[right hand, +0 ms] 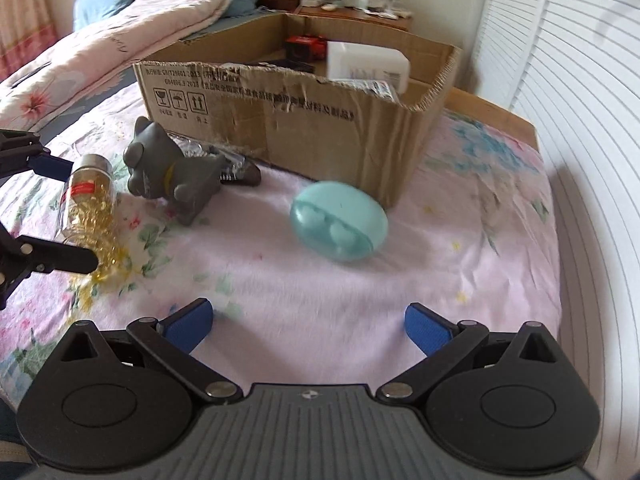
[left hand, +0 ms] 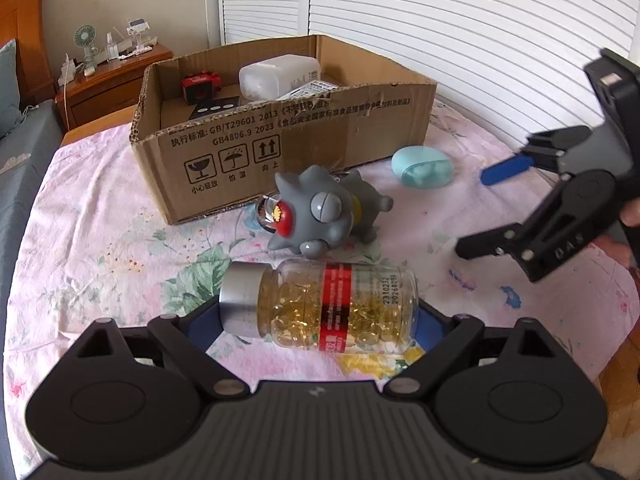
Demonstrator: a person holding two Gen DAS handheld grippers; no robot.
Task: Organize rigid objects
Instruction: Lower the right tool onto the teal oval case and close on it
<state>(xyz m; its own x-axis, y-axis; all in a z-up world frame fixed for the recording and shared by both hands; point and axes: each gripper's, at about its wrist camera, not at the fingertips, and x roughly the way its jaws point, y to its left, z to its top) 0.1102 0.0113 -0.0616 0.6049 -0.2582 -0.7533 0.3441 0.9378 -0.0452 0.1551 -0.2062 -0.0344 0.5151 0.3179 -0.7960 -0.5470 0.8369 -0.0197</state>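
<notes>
A clear bottle of yellow capsules (left hand: 320, 306) with a silver cap and red label lies sideways between my left gripper's (left hand: 318, 324) blue pads; the pads sit at its two ends, contact unclear. It also shows in the right wrist view (right hand: 86, 204). A grey toy cat (left hand: 324, 210) lies just beyond it, near the open cardboard box (left hand: 280, 140). A teal egg-shaped case (right hand: 339, 222) lies on the bed ahead of my right gripper (right hand: 308, 326), which is open and empty.
The box (right hand: 304, 120) holds a white bottle (left hand: 280, 76), a red item (left hand: 202, 84) and a black card. A small shiny packet lies behind the cat. White louvred doors stand at the right, a wooden nightstand (left hand: 116, 80) at the back.
</notes>
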